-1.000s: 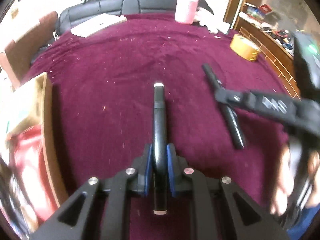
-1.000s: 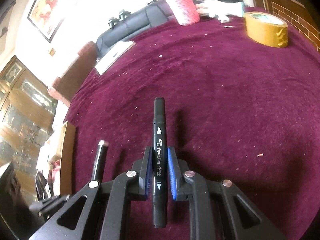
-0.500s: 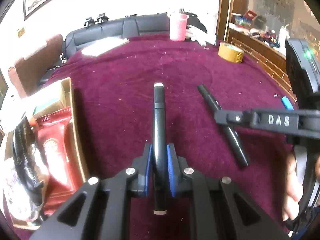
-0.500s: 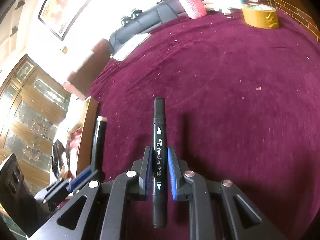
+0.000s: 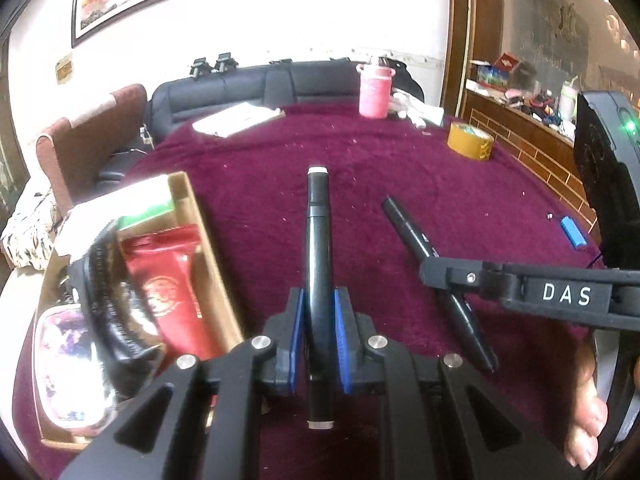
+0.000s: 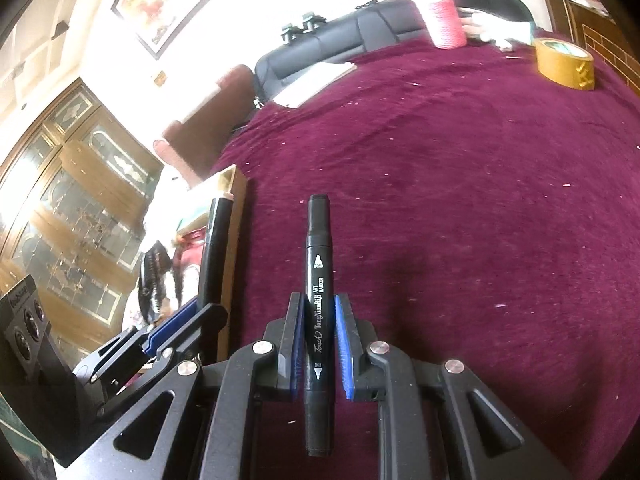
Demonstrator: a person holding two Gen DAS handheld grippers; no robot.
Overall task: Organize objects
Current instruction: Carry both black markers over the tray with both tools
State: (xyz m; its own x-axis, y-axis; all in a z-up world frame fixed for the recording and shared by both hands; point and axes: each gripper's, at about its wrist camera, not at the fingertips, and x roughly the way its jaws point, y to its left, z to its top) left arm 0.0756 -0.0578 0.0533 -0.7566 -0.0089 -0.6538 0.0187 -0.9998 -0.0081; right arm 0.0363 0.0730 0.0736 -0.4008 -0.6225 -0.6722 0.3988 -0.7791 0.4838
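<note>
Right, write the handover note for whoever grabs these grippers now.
Left gripper: shut on a black marker with white end caps, held above the maroon tablecloth.
Right gripper: shut on a black Touch art marker, also held up off the cloth.
Open cardboard box sits at the cloth's left edge and already holds a red packet and other items.
Done: both markers picked up.
Left: probably drop both into the box. A blue cylinder and a yellow tape roll lie on the cloth.
</note>
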